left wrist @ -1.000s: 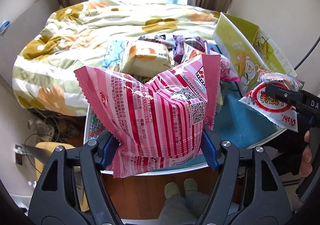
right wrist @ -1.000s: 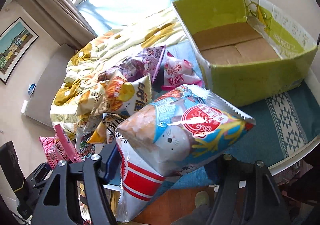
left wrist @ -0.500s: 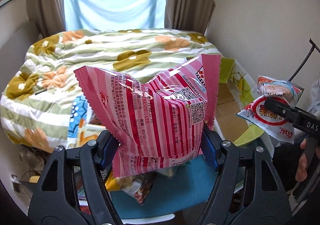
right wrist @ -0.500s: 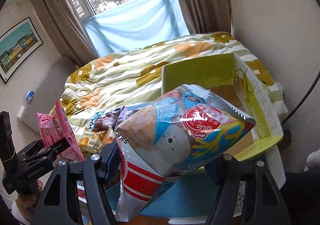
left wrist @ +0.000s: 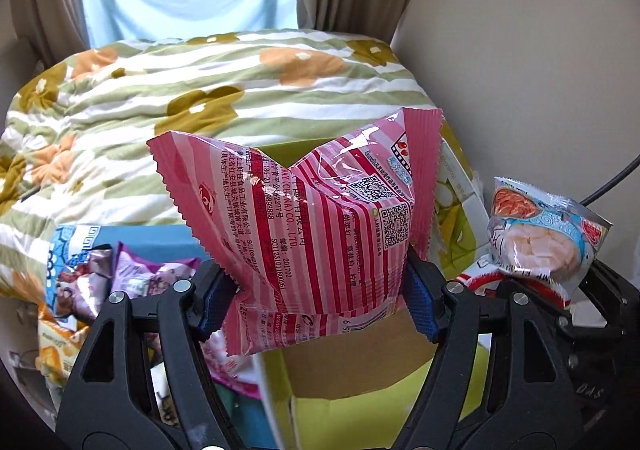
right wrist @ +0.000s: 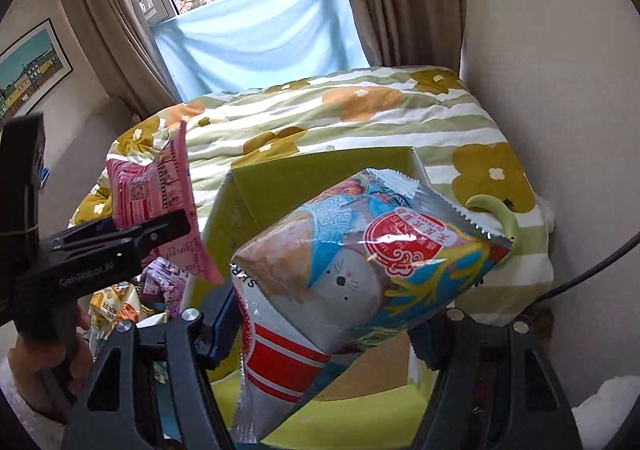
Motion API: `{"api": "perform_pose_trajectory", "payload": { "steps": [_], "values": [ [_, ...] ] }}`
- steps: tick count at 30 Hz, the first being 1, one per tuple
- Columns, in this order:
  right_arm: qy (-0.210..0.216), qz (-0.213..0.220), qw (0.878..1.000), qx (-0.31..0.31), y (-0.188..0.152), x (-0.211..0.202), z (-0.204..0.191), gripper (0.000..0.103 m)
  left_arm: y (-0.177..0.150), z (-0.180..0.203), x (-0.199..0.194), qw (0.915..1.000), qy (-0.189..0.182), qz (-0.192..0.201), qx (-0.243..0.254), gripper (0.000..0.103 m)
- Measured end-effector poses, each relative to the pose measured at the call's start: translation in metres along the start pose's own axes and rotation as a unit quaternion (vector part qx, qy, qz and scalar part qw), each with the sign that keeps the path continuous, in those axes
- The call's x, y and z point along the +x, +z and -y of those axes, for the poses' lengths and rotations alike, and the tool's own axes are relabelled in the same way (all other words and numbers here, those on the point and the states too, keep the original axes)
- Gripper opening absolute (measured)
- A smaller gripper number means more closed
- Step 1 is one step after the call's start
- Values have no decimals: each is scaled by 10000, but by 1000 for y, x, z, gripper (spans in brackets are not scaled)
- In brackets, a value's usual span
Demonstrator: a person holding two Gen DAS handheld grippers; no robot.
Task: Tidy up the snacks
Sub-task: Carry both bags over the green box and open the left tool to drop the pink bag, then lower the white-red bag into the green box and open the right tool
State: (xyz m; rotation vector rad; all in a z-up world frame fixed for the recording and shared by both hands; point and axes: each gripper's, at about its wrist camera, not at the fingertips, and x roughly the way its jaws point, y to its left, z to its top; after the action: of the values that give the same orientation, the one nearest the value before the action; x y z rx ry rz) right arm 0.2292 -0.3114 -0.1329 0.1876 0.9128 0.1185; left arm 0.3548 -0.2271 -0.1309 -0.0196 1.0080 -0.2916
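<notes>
My left gripper [left wrist: 318,298] holds a pink striped snack bag [left wrist: 312,218] by its lower part, blue pads pressing both sides while the jaws are opening slightly. The bag hangs over the open green cardboard box [left wrist: 276,390], whose brown floor shows below. My right gripper [right wrist: 324,330] is shut on a blue cat-print snack bag [right wrist: 360,262] together with a red-and-white bag [right wrist: 280,362], also above the box [right wrist: 280,186]. In the right wrist view, the pink bag [right wrist: 148,190] and left gripper [right wrist: 120,238] sit just left of the box.
Several loose snack bags [left wrist: 100,282] lie on the blue-covered table left of the box. Behind stands a bed with a floral quilt [left wrist: 200,90], then the curtains and window. A wall [left wrist: 520,70] and a black cable [left wrist: 612,182] are close on the right.
Both grippers have swung right, from over the snack pile to above the green box, still carrying their bags. The right gripper now sits close beside the left one.
</notes>
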Motion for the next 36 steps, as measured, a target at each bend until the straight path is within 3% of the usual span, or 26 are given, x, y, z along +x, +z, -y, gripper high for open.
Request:
{"api": "perform_pose_trajectory", "payload": {
  "steps": [9,13,23,33,36],
  "values": [
    [93,-424,9984,-359,5,43,26,66,14,17,67,9986,134,-504,-86,74],
    [160,-559,9973,-452,1,54,30,66,22,13,79,9982,212,-531,-200,99],
    [93,-795,9944,-685,7,78,33,67,6,-23,37,9968,521,-345,-502,100],
    [252,-865,9905,-1043,33,107,24,69,-21,-45,10,9945,722,-328,-689,100],
    [107,-889,9883,-1233,36,116,20,91,-27,-47,6,9939,772,-338,-717,100]
  ]
}}
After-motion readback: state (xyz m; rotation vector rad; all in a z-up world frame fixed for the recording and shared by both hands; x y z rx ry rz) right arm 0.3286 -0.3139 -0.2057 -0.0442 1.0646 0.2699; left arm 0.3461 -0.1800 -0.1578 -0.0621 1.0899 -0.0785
